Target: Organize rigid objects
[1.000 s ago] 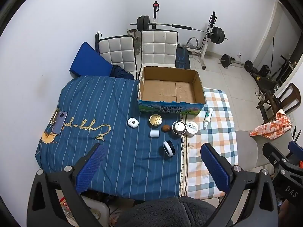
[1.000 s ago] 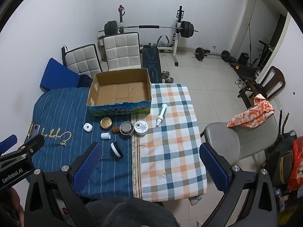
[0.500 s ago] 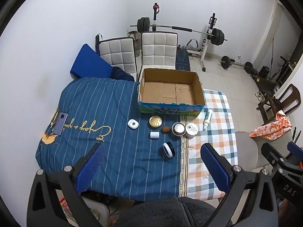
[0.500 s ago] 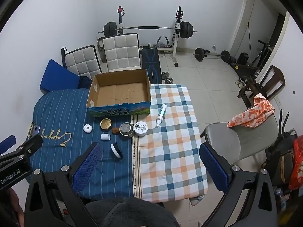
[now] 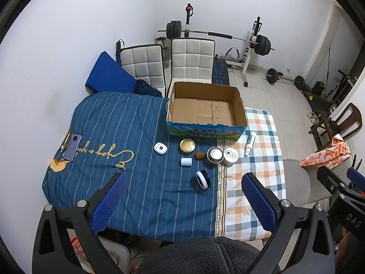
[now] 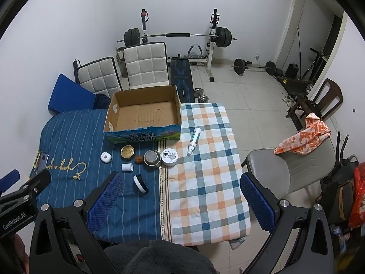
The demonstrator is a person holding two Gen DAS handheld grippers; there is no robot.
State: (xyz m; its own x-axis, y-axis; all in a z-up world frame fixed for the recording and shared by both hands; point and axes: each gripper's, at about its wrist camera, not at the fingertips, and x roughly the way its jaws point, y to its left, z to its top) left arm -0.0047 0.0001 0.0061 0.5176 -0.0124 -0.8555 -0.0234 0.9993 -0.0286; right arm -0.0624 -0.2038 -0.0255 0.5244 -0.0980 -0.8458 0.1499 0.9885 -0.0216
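Both left gripper (image 5: 182, 193) and right gripper (image 6: 181, 191) fingers spread wide, grasping nothing, above the counter (image 5: 141, 182); empty cardboard box (image 5: 205, 108) at 12 o'clock of the small containers.

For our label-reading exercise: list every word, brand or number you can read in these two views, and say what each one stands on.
"GenRobot.AI": side of the left gripper body, right wrist view.
"DAS": right gripper body, cut off by the frame, left wrist view.
Chinese characters, roughly "青海牛奶 / 纯牛奶": front of the cardboard box.
Gold cursive script: blue striped cloth, upside down, not legible.
Print on white round jar and white tube: too small.
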